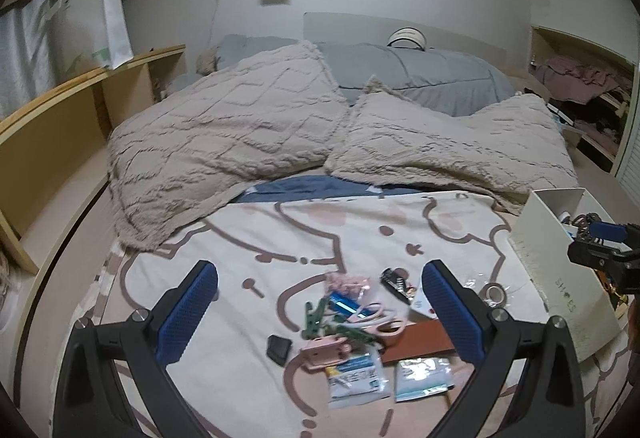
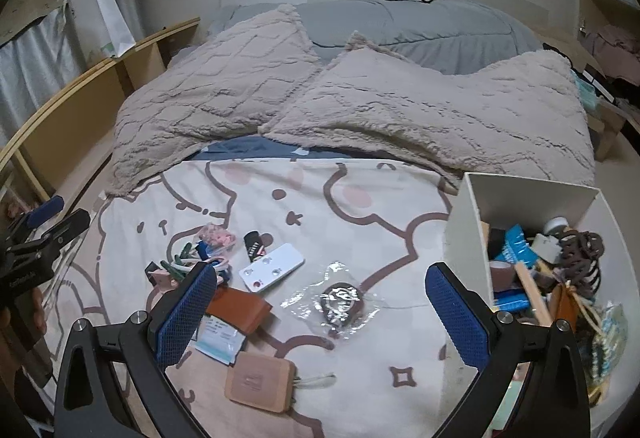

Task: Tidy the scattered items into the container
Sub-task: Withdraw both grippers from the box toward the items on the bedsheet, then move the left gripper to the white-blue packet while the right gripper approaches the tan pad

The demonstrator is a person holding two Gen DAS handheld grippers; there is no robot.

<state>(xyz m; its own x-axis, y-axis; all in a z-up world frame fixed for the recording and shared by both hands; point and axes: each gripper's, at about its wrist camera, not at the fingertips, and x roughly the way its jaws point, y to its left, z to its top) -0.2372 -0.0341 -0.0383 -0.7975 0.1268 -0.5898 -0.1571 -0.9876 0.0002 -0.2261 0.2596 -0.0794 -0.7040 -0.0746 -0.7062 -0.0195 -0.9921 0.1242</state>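
Observation:
Small items lie scattered on a cartoon-print blanket [image 1: 280, 238]. My left gripper [image 1: 320, 314] is open and empty above a pile: green clips [image 1: 316, 318], scissors [image 1: 380, 320], a pink case [image 1: 324, 352], a brown wallet [image 1: 416, 344], two packets [image 1: 356, 378]. My right gripper [image 2: 320, 314] is open and empty above a clear bag with a dark ring [image 2: 340, 304]; a white remote [image 2: 272, 267] and a tan square case [image 2: 260, 384] lie near. The white box [image 2: 468, 234] at right holds several items; it also shows in the left wrist view [image 1: 560, 278].
Two beige fluffy pillows [image 1: 224, 142] and a grey duvet [image 1: 420, 74] lie behind the blanket. A wooden shelf [image 1: 60, 142] runs along the left. A tape roll [image 1: 496, 294] lies by the box.

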